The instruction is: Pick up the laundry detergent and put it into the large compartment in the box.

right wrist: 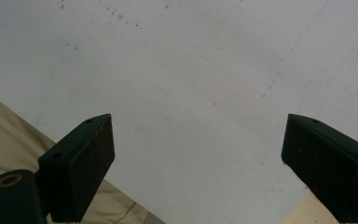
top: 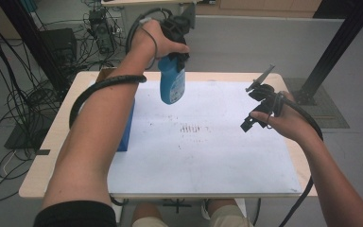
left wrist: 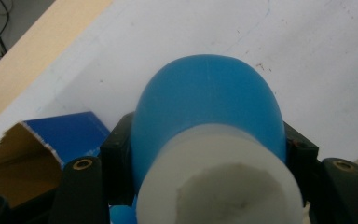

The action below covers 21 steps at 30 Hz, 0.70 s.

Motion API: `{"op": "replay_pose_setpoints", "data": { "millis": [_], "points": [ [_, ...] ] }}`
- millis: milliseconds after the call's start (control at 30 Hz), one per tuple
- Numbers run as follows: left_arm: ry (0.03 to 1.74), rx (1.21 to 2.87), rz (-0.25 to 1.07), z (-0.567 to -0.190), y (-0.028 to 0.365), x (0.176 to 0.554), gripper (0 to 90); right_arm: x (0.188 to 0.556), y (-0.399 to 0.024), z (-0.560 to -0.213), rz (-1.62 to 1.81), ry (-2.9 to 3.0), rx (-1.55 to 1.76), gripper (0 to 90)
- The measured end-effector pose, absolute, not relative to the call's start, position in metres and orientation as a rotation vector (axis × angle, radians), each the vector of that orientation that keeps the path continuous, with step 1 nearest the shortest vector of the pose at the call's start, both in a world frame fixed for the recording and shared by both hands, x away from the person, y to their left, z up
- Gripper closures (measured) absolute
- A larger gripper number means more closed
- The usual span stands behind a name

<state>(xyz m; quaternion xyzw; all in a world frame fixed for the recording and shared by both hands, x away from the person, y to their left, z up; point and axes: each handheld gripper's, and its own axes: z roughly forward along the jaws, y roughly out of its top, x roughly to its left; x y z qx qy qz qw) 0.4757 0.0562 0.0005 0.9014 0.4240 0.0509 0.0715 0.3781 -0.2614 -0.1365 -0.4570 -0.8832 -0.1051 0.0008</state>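
The left gripper (top: 176, 56) was up in the air over the far side of the table (top: 52, 137). Its two black jaws pinched a blue bottle (top: 172, 85) near the top, one jaw on each side. The bottle hung down from the jaws and did not touch the white sheet (top: 203, 156) below it. In the left gripper view, the blue bottle (left wrist: 207, 107) had a white cap (left wrist: 219, 177) at the near end, and the black jaws pressed on its two sides.

A blue box (top: 126, 130) sat on the left part of the table, partly behind the person's left arm. In the left gripper view the blue box (left wrist: 63, 135) was open, and its brown inside showed.

The right gripper (top: 257, 111) was held over the right side of the white sheet, well apart from the bottle. In the right gripper view its jaws were spread wide, with nothing between them. Small dark marks dotted the middle of the sheet.
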Motion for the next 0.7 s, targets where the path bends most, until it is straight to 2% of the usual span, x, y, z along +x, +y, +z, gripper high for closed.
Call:
{"op": "replay_pose_setpoints", "data": {
  "millis": [333, 700],
  "points": [
    [1.375, 2.632, 0.238, 0.070, 0.086, 0.456, 37.8, 0.378, -0.261, -0.134, -0.334, -2.780, -1.434, 9.6],
    [1.587, 2.495, 0.310, 0.131, 0.132, 0.432, 37.8, 0.377, -0.258, -0.130, -0.334, -2.791, -1.424, 9.6]
  ]
}}
